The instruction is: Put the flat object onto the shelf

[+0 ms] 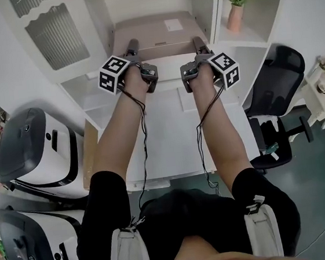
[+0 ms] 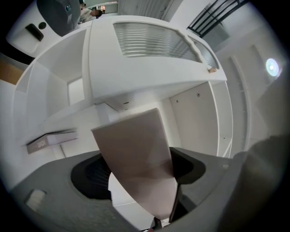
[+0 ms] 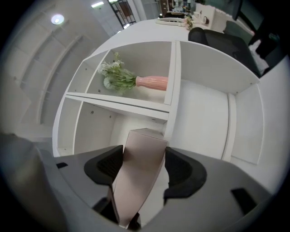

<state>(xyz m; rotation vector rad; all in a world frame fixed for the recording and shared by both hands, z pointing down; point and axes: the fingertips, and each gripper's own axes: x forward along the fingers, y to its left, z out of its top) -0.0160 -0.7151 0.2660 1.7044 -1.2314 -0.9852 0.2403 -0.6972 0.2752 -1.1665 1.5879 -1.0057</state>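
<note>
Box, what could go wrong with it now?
The left gripper looks loose around the tilted box, so that end might slip. The right gripper alone seems to clamp it, so it could twist. Its far corner sits near the divider and may catch.

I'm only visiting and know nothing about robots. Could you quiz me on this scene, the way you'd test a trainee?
1. True or false: the pink vase stands in a different compartment from the flat box.
2. What is between the right tongs: A a vase, B the flat box, C nothing?
3. Fill in: the shelf unit is ____ in colour.
Key: 1 true; 2 B; 3 white.
</note>
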